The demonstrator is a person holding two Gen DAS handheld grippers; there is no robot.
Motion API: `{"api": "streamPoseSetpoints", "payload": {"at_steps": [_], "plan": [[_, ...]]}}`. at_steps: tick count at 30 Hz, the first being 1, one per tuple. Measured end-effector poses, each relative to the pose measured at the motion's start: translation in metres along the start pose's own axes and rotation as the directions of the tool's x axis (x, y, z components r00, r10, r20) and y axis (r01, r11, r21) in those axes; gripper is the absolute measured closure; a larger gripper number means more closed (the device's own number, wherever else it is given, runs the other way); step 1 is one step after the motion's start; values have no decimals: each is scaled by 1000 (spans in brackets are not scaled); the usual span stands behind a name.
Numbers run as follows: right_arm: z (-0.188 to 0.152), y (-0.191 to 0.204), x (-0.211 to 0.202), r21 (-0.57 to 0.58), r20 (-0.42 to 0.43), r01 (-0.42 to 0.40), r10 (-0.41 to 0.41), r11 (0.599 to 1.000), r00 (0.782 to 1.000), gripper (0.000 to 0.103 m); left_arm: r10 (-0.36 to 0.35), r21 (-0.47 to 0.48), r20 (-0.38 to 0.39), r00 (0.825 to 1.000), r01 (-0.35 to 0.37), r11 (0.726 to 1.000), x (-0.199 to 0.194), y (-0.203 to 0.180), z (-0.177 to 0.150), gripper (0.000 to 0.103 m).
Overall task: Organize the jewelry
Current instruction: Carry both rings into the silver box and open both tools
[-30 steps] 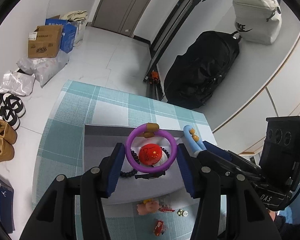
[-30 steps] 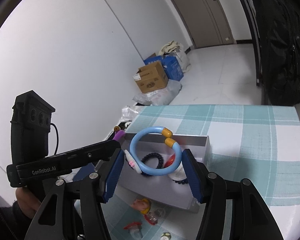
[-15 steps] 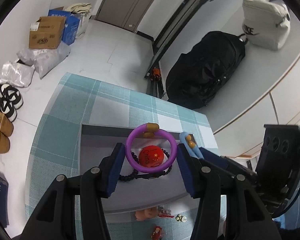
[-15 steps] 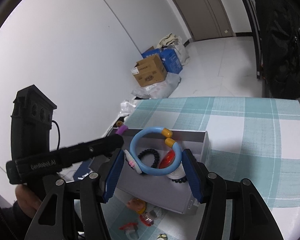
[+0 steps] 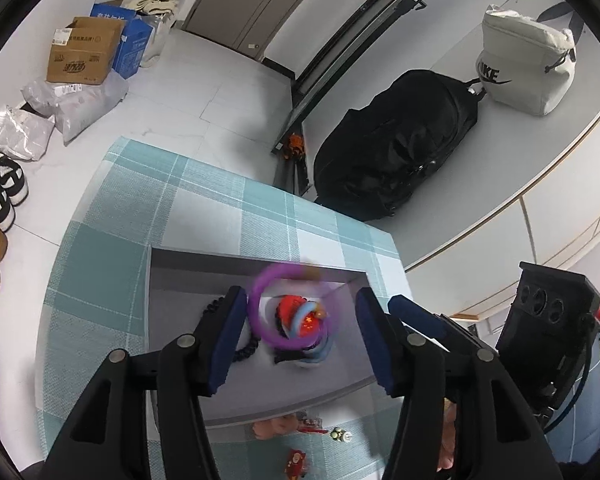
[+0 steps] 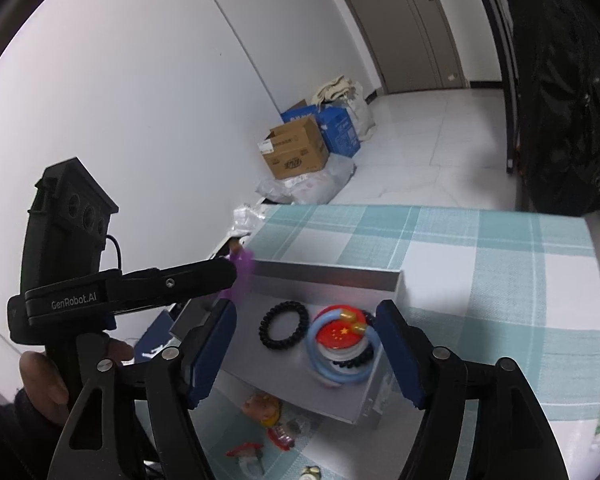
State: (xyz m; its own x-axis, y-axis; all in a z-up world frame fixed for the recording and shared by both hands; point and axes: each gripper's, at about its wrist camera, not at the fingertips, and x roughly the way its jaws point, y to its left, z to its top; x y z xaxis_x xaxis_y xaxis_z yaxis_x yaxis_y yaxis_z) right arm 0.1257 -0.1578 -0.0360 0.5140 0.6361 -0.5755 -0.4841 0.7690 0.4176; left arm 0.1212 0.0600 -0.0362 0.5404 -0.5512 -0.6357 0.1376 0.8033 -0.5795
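Observation:
A grey open box [image 5: 180,280] [image 6: 328,272] stands on the checked tablecloth. In it lie a red badge [image 6: 338,334], a black bead bracelet [image 6: 284,324] and a blue ring [image 6: 340,372], which rests around the badge. A purple ring [image 5: 260,312] shows blurred between my left gripper's [image 5: 298,336] open jaws, over the box, touching neither pad. It also shows blurred in the right wrist view [image 6: 242,268]. My right gripper [image 6: 306,354] is open and empty above the box.
Small trinkets [image 5: 296,424] [image 6: 268,412] lie on the cloth in front of the box. The table's far edge drops to the floor, where cardboard boxes [image 5: 84,54], shoes [image 5: 0,188] and a black backpack [image 5: 392,148] stand.
Both grippers have opened. The blue ring has dropped from the right gripper into the box around the badge. The purple ring has left the left gripper's pads and is falling.

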Motion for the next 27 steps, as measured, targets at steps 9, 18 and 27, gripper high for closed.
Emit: {"api": "streamPoseSetpoints", "payload": {"at_steps": [9,18,27], "plan": [[0,2,-12,-13,39,17,-17,1000,999,27,65,64,3,998,-65,996,1,-10,-5,39],[-3,6,-11,-49,42,40,-37,998,998,20,151,146,45,987,-156,977,-9,-21,-14,39],[-10,12,-19,-74,66,72,-67,995,996,13,178,155,54,983,-184,971,-13,-26,-27,38]]}}
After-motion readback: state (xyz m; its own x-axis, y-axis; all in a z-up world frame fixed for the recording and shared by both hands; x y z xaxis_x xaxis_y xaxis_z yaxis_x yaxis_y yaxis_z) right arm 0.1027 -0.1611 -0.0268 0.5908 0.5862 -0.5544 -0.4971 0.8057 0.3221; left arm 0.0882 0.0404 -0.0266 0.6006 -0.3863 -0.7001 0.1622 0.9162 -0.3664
